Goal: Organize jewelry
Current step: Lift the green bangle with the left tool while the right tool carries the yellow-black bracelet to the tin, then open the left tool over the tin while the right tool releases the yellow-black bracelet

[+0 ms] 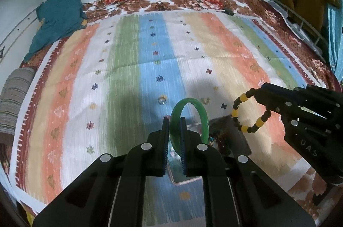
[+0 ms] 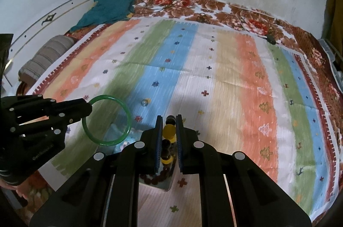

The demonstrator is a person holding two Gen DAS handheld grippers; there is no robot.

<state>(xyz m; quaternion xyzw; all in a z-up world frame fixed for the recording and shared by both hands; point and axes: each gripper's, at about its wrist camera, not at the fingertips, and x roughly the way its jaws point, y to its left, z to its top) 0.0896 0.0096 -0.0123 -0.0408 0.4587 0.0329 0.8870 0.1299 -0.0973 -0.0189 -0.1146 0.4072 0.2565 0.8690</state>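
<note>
A: What are you worrying about here?

B: Both pieces are hanging in the air. The left gripper (image 1: 174, 119) is pinching the green bangle (image 1: 189, 117) by one edge of its rim only, so the smooth hoop is likely to swivel or slide out if the hand tilts.

A: And the other side?

B: The right gripper (image 2: 170, 119) is clenching the beaded bracelet (image 2: 168, 130) on a single yellow bead. Beads roll, so it could slip free, I'd judge, and drop outside the small tray (image 2: 165, 185) at lower centre of the frame.

A: Could the two collide?

B: In the left wrist view the bracelet is dangling at centre right, near the bangle but apart. Converging on the tray together risks a knock.

A: Their poses?

B: Both grippers are pointing forward over the striped bedspread (image 1: 128, 59), raised above it, angling toward each other. A small ring (image 1: 162, 100) is lying on the blue stripe beyond.
</note>
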